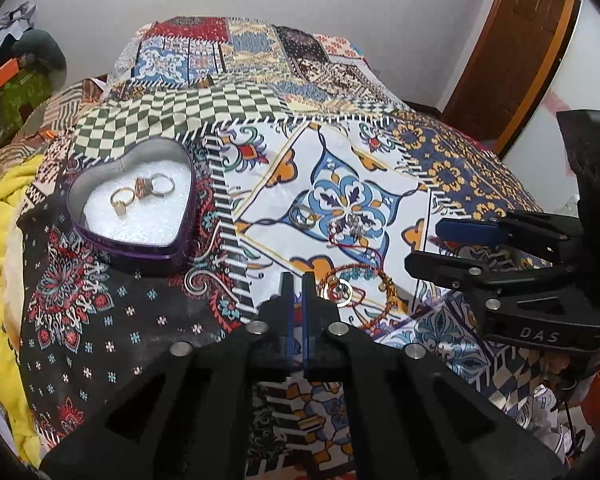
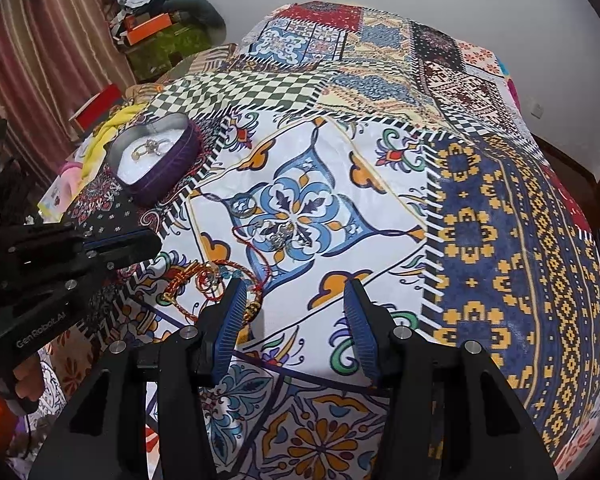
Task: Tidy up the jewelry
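Left wrist view: left gripper (image 1: 298,280) jaws nearly shut, empty, beside bracelets (image 1: 354,286); heart tin (image 1: 130,204) holds rings (three visible). Right gripper (image 2: 296,286) jaws wide, empty.

Patchwork bedspread (image 2: 480,216) carries heart-shaped tin (image 1: 130,204), loose ring (image 1: 304,216), red-thread bracelets (image 1: 356,280).

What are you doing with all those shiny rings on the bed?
A person is sorting jewelry on a patchwork bedspread with two hand-held tools. Several rings already lie in the purple heart-shaped tin. A silver ring and red-and-gold thread bracelets are left on the cloth. The left tool is nearly closed and holds nothing; the right tool is open.
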{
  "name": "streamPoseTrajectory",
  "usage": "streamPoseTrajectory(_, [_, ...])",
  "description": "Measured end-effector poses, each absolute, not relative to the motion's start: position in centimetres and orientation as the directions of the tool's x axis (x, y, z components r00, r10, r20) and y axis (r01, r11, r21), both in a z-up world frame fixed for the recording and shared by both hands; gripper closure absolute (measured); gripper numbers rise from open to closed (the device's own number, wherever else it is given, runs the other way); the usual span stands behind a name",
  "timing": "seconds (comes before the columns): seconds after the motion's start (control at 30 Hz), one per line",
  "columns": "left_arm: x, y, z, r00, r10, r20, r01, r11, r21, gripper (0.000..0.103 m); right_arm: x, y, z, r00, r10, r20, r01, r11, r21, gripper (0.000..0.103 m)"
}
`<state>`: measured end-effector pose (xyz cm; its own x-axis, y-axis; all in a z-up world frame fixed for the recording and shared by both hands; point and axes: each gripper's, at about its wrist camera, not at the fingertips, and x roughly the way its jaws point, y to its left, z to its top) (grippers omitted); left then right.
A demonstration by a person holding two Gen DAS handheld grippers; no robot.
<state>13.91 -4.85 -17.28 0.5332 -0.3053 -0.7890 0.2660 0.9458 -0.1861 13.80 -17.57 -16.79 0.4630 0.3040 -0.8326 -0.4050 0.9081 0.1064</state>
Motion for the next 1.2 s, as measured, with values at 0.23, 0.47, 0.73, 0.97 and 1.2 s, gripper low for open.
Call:
streamPoseTrajectory(0.23, [13.8, -5.8, -19.2, 0.458, -0.31, -0.833, 0.282, 0.939, -0.194, 0.101, 13.5, -17.4, -16.7, 0.462, 0.305, -0.833, -0.408, 0.907, 0.106, 0.056])
streamPoseTrajectory(0.47, [14.2, -5.5, -19.3, 0.445, -0.333, -0.832, 0.255, 0.937, -0.238, 0.096, 13.4, -17.9, -16.5, 0.473, 0.297, -0.829, -0.401, 0.911, 0.098, 0.056])
streamPoseTrajectory(0.73, [14.0, -6.7, -19.5, 0.449, -0.307, -0.839, 0.273, 0.941, -0.198, 0.073, 13.4, -18.3, -16.8, 0.468, 0.298, -0.832, -0.391, 0.914, 0.108, 0.056])
streamPoseTrajectory(0.97, [14.2, -7.1, -20.2, 0.484, -0.253, -0.838, 0.263, 0.955, -0.137, 0.091, 13.2, -18.6, -16.7, 0.471, 0.294, -0.832, -0.388, 0.916, 0.104, 0.056])
streamPoseTrajectory(1.2, [14.3, -6.4, -19.4, 0.49, -0.274, -0.827, 0.253, 0.953, -0.166, 0.097, 13.1, -19.2, -16.3, 0.481, 0.295, -0.826, -0.375, 0.92, 0.111, 0.056])
